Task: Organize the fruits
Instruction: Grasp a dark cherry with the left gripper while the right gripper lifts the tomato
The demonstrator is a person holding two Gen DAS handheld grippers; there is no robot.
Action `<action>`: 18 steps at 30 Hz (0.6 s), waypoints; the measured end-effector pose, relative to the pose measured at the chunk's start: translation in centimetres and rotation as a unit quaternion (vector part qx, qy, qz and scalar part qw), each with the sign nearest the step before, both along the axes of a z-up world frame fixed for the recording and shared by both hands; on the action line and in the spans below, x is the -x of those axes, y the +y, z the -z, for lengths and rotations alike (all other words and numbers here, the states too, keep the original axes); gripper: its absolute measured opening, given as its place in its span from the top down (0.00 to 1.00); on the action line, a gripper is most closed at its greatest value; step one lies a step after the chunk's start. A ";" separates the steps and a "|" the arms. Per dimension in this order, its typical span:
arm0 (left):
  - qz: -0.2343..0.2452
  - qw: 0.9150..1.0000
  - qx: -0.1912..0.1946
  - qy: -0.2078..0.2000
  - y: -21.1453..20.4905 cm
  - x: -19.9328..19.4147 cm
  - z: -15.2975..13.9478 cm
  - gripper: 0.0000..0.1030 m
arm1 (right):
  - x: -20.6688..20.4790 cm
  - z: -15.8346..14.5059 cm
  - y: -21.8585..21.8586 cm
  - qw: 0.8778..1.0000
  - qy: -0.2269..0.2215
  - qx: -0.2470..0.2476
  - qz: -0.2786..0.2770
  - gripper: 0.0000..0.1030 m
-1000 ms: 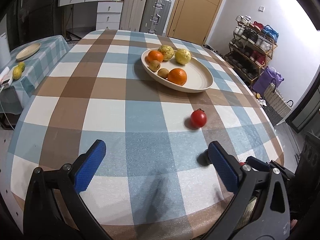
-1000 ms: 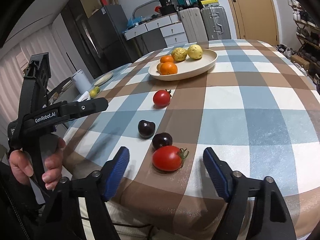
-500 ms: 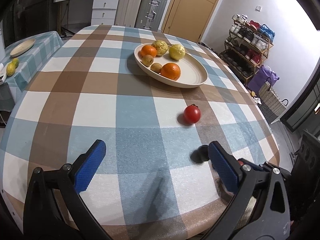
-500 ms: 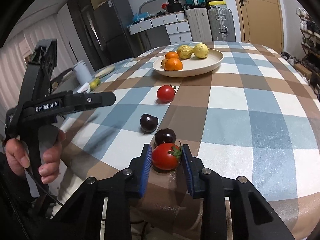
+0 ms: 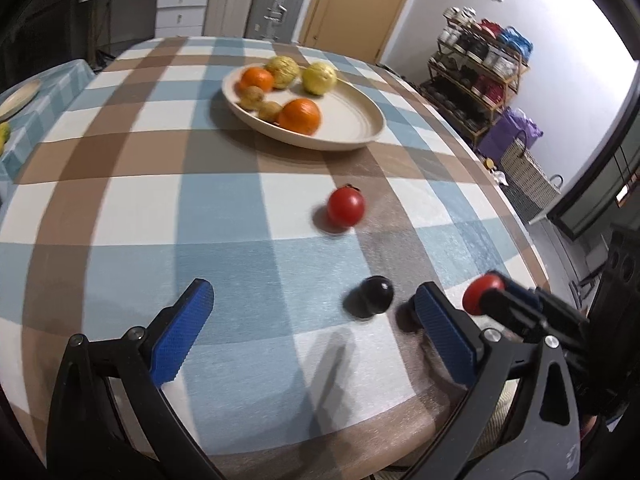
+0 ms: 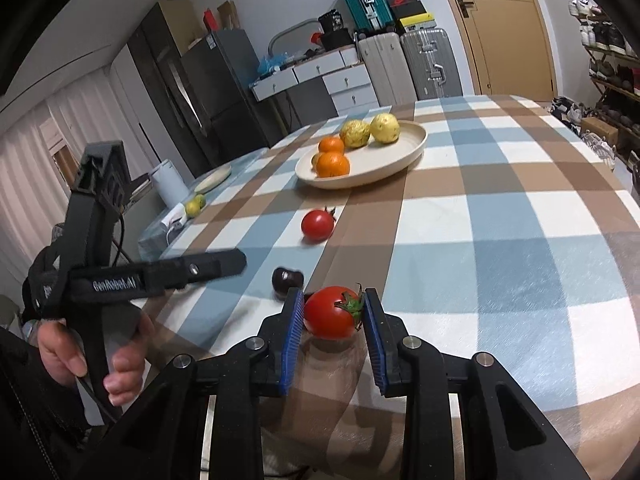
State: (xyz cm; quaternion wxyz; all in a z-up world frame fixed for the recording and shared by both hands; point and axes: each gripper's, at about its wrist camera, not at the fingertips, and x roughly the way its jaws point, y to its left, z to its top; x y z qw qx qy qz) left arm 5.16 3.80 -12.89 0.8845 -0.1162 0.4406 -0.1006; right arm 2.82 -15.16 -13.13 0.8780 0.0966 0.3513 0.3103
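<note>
My right claw [image 6: 330, 312] clamped on large red stemmed tomato [image 6: 331, 312], above checkered tabletop [image 6: 500, 216] edge. My left claw [image 5: 312, 326] gapes empty; dark round plum [image 5: 374, 300] just inside its right finger.

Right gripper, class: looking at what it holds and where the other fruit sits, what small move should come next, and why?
Probably lift and carry toward the plate. The right gripper is shut on a tomato near the table edge, while oranges and other fruit already sit on the plate, which has bare space.
</note>
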 end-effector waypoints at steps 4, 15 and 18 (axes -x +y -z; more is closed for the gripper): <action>0.017 1.000 0.002 0.010 -1.1 -0.9 0.6 0.11 | -0.3 -0.4 -0.7 1.000 -0.009 -0.006 0.005 0.71; 0.058 0.998 0.015 0.024 -2.8 -1.7 1.0 0.58 | -0.9 0.1 -1.2 1.000 -0.006 -0.017 0.000 0.71; 0.072 0.997 0.006 0.026 -3.3 -1.5 1.1 0.72 | -0.9 0.0 -1.1 1.000 -0.008 -0.018 -0.001 0.71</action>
